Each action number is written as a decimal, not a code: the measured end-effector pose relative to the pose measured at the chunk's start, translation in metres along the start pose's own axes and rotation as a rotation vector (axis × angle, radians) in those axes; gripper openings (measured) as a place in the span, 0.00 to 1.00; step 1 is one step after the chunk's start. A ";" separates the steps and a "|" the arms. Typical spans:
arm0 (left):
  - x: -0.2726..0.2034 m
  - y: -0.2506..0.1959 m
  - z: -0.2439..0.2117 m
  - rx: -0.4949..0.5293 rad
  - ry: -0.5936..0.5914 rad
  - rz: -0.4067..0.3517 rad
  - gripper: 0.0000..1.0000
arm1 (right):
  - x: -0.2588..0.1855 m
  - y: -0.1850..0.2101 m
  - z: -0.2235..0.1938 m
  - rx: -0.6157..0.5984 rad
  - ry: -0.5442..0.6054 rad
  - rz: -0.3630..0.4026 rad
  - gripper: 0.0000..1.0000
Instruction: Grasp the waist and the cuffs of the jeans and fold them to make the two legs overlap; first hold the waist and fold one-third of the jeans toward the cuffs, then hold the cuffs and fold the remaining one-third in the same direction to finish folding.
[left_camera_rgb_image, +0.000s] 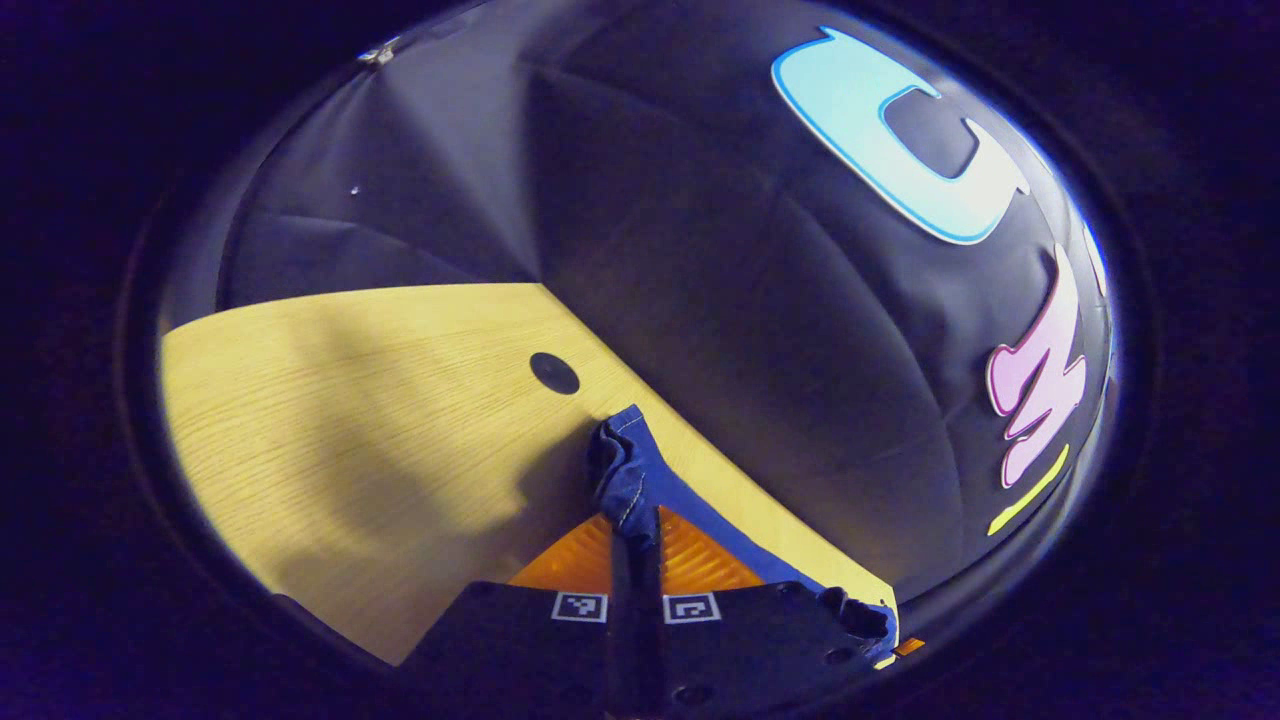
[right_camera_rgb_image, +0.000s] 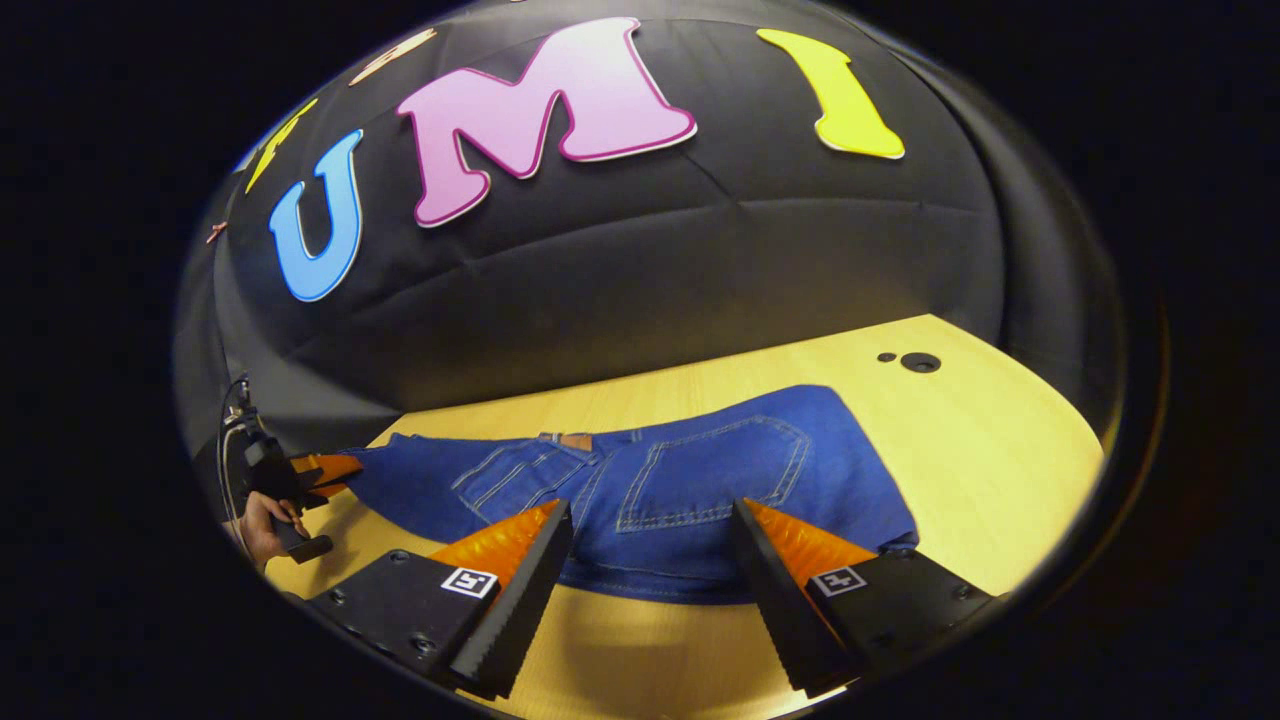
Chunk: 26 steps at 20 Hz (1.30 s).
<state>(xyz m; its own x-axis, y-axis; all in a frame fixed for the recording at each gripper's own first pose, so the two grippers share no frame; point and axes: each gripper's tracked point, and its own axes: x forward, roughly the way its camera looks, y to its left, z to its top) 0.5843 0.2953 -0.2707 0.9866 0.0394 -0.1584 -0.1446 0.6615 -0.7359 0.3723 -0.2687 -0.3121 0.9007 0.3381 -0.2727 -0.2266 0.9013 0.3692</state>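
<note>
- Your left gripper was pressed together on a bunched edge of the jeans, with the denim pinched between both fingers above the wooden table.
- Your right gripper was spread wide, with its fingers apart just above the near edge of the jeans.
- The jeans lay flat on the table, back pockets facing up.
- Far left in the right gripper view, your hand held the other gripper at the jeans' end.
</note>
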 end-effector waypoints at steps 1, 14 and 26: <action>-0.008 -0.006 0.007 0.018 -0.017 -0.020 0.06 | -0.001 -0.006 0.005 0.003 -0.010 -0.011 0.97; -0.090 -0.264 -0.007 0.272 -0.022 -0.334 0.06 | -0.051 -0.101 0.049 -0.022 -0.045 -0.185 0.97; -0.048 -0.352 -0.286 0.586 0.376 -0.451 0.08 | -0.107 -0.194 0.051 0.015 -0.029 -0.318 0.97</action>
<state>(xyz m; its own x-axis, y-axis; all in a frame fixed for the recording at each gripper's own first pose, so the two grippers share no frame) 0.5663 -0.1540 -0.1924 0.8344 -0.5070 -0.2161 0.4240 0.8411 -0.3359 0.3385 -0.4935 -0.3086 0.9357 0.0316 -0.3514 0.0737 0.9565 0.2824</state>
